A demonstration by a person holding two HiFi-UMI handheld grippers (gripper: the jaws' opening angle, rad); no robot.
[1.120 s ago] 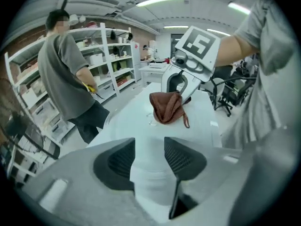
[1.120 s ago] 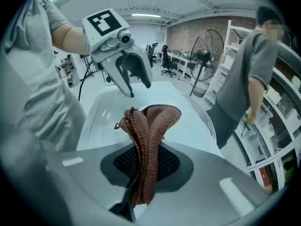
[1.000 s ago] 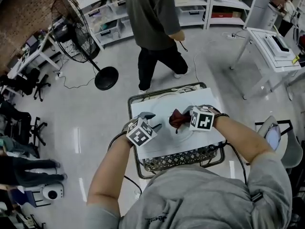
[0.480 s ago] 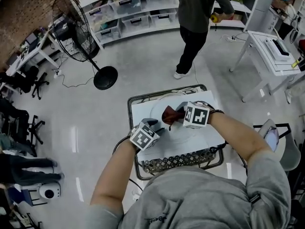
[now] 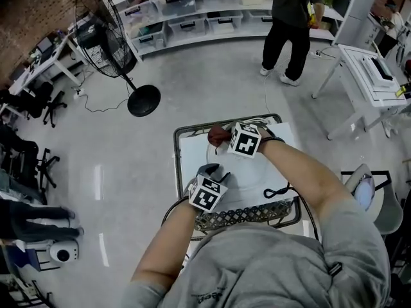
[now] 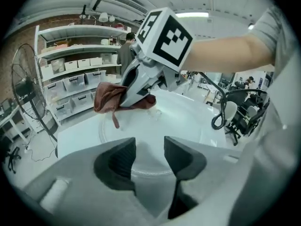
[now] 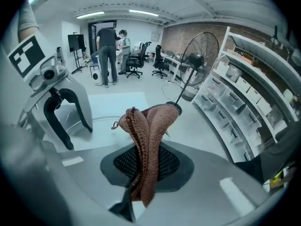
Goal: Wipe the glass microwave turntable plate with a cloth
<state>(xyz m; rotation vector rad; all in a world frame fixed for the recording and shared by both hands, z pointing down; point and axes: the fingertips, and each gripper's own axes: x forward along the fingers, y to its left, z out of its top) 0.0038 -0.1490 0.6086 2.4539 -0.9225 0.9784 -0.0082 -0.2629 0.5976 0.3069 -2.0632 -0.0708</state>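
1. Outward from the plate's middle to its far rim, the cloth is being carried by the right gripper.
2. Cloth is being pinched tight between the right jaws, bunched upright.
3. Left gripper is being held over the near rim, jaws slightly apart, nothing being gripped.
4. Plate is being kept flat on the table.
5. Wiping is being judged as under way; how much is left cannot be told.
6. Being counted: one plate, one cloth, two grippers.

Clear round glass plate lies flat; bunched reddish-brown cloth hangs over its far rim
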